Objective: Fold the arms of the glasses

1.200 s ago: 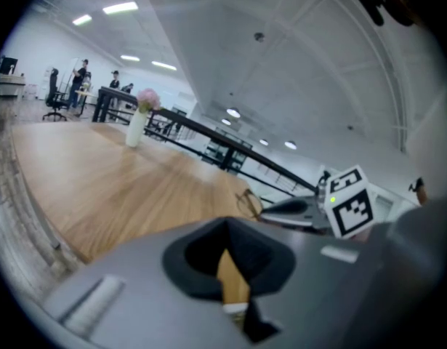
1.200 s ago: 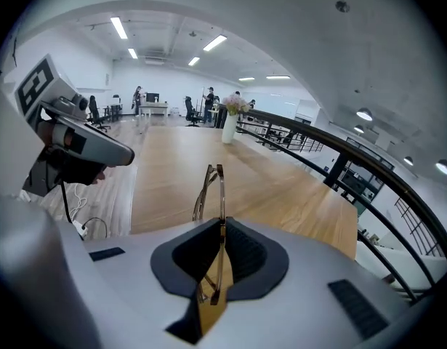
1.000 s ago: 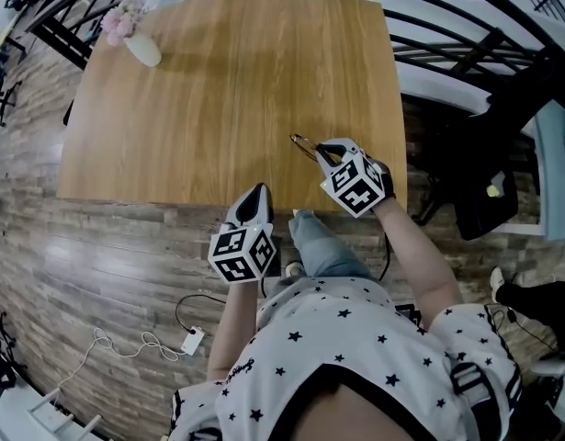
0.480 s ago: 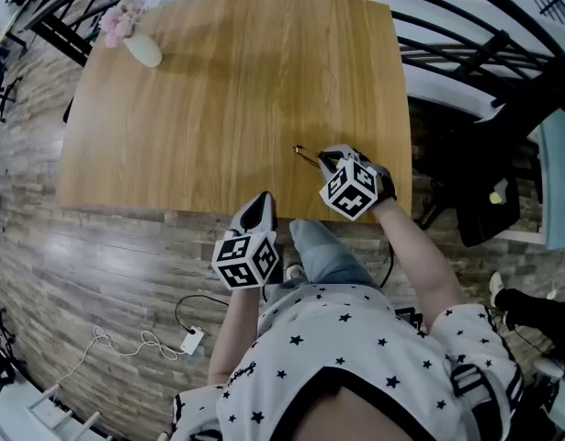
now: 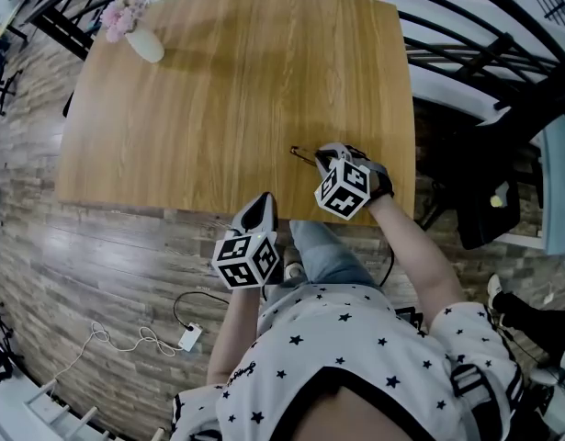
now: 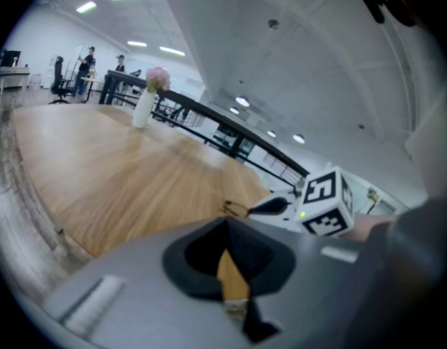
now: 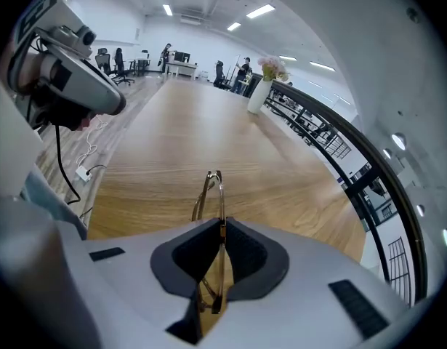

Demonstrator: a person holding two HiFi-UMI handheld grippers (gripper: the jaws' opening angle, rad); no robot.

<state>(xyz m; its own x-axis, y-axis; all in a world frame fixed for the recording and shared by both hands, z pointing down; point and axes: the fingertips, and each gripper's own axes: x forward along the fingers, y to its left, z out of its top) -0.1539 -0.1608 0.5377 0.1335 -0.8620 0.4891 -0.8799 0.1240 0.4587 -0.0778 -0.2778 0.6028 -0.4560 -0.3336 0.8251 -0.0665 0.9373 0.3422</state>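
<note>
**Q:** Where are the glasses seen?

**A:** The glasses [image 7: 212, 195], thin and gold-framed, are pinched edge-on between the pads of the right tool [image 7: 218, 227]. The frame is seen sticking out past the tips towards 12 o'clock in the right gripper view. In the head view they are placed at about 4 o'clock on the wooden surface [image 5: 218, 90], close to its near edge. Whether the far end touches the wood cannot be told.

**Q:** How is the other tool held?

**A:** The left tool [image 5: 254, 208] is shown with its jaws pressed together and nothing between them. It is held at about 7 o'clock from the glasses, at the near edge of the surface, well apart from the right tool. From its own view, the glasses and the right tool's marker cube are seen at about 1 o'clock.

**Q:** What else is shown?

**A:** A white vase [image 5: 142, 46] of pink flowers is stood at the far corner of the surface, at 11 o'clock. A plank floor [image 5: 107, 274] is seen below the near edge, with a white cable [image 5: 135, 343] lying on it at 7 o'clock.
</note>
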